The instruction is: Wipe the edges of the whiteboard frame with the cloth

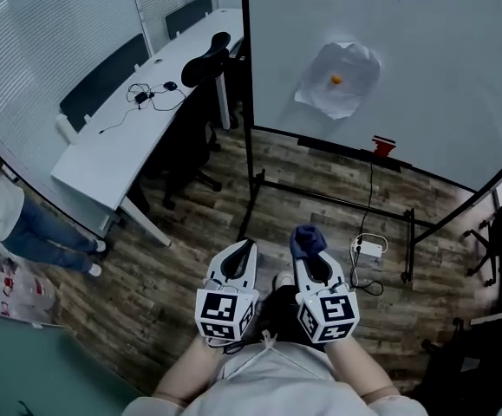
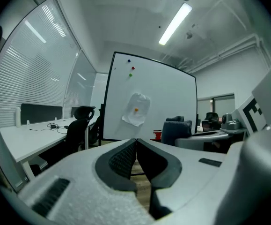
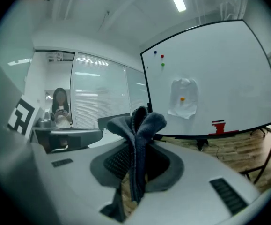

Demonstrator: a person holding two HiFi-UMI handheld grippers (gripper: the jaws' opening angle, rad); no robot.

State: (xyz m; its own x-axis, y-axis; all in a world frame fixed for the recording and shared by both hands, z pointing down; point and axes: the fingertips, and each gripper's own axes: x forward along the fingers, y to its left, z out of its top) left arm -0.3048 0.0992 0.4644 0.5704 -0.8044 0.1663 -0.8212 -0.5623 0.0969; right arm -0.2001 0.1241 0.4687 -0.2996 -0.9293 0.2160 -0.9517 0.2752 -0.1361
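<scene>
A black-framed whiteboard (image 1: 424, 76) on a rolling stand rises ahead; it also shows in the left gripper view (image 2: 168, 102) and the right gripper view (image 3: 219, 83). A sheet of paper (image 1: 339, 78) is pinned to it by an orange magnet. My right gripper (image 1: 307, 243) is shut on a dark blue cloth (image 3: 137, 130), which sticks up between the jaws; the cloth (image 1: 307, 237) shows at the tip in the head view. My left gripper (image 1: 242, 251) is shut with nothing in it, jaws touching. Both are held low near the person's body, well short of the board.
A white desk (image 1: 138, 128) with cables and black chairs (image 1: 205, 59) stands at the left. The board's stand legs (image 1: 337, 202), a power strip (image 1: 369, 250) and a red eraser (image 1: 382, 146) on the tray lie ahead. A person (image 1: 16, 224) stands at far left.
</scene>
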